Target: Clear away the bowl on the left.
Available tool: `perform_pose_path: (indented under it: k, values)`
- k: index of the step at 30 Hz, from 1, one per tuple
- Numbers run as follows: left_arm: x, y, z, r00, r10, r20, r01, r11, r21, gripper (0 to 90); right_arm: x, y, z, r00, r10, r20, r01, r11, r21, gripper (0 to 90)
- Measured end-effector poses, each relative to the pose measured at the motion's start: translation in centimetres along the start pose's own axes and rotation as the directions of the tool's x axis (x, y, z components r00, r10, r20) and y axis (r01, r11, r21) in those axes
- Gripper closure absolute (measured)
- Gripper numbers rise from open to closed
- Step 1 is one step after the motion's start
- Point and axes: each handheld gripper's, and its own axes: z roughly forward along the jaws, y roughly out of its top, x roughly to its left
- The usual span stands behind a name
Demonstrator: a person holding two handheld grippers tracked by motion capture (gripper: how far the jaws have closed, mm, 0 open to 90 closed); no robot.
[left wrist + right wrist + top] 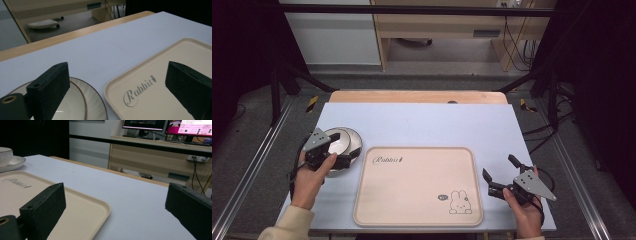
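Observation:
A beige tray [417,187] printed with "Rabbit" and a small rabbit drawing lies in the middle of the pale mat. To its left a white cup [337,142] stands on a white saucer [356,138] with a dark rim. My left gripper [346,159] hovers at the saucer's near side and points toward the tray. Its jaws are wide open, one over the saucer [85,100] and one over the tray [140,87], with nothing between them. My right gripper [499,168] is held off the tray's right edge [100,207], open and empty. The cup [5,153] sits far off at the left.
The pale blue mat [422,125] covers a wooden table whose far edge [417,96] shows beyond it. Behind are a wooden desk [160,152] with monitors, cables and dark frame bars. Bare mat lies beyond the tray and at its right.

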Motion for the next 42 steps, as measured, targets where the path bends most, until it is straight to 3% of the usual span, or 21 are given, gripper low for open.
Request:
perform_pose_path:
  k: [6, 12, 24, 32, 39, 42]
  values:
    - [2.0, 1.5, 0.4, 0.9985, 0.013, -0.053, -0.011, 0.9987, 0.051, 5.6, 0.2, 0.0, 0.1, 1.0000, -0.004, -0.005, 0.004, 1.000, 0.006, 3.3]
    - [3.7, 1.9, 0.3, 0.9956, -0.011, -0.093, 0.018, 0.9973, 0.071, 5.9, 0.2, 0.0, 0.1, 1.0000, -0.004, -0.008, 0.004, 1.000, 0.007, 3.3]
    - [5.7, 1.7, -0.1, 0.9865, -0.025, -0.162, 0.043, 0.9928, 0.112, 6.3, 0.3, 0.0, 0.2, 0.9999, -0.003, -0.013, 0.003, 1.000, 0.013, 3.4]
    - [6.9, 1.3, -0.2, 0.9804, -0.077, -0.181, 0.101, 0.9869, 0.126, 7.6, 0.4, -0.1, 0.3, 0.9999, -0.002, -0.015, 0.003, 1.000, 0.015, 3.3]
    - [8.3, 0.6, -0.5, 0.9658, -0.133, -0.223, 0.166, 0.9769, 0.135, 7.5, 0.4, -0.1, 0.3, 0.9999, -0.003, -0.015, 0.003, 1.000, 0.019, 3.4]
    - [8.9, 0.2, -0.6, 0.9548, -0.176, -0.239, 0.212, 0.9679, 0.134, 7.9, 0.4, -0.1, 0.3, 0.9999, -0.004, -0.014, 0.004, 1.000, 0.020, 3.4]
